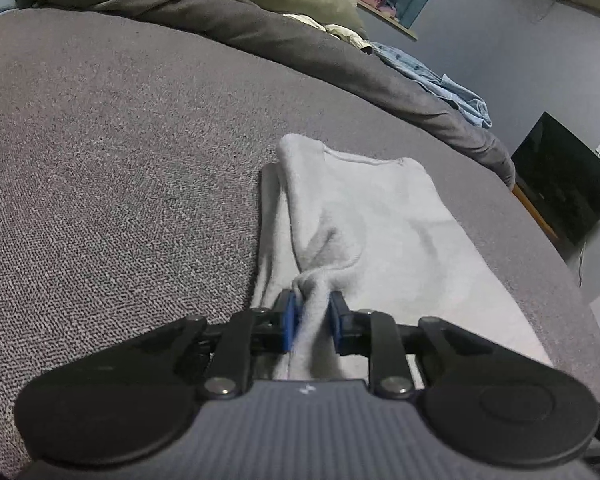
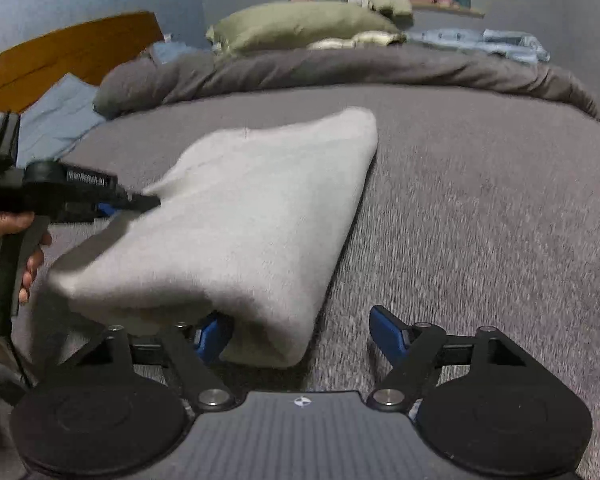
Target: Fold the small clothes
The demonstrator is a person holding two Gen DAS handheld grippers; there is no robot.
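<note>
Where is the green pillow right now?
The green pillow lies at the far end of the bed in the right wrist view, behind the rumpled grey blanket and left of the blue clothes.

Light grey garment (image 1: pixel 380 216) (partly folded) lies on bed.

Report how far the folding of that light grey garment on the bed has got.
Done: the light grey garment already lies doubled over on the grey bed cover, one fold in. In hand: the left gripper is shut on a bunched edge of it, while the right gripper stands open at the near corner, gripping nothing. Left: at least one more fold and flattening, as it looks loose and puffy.
</note>
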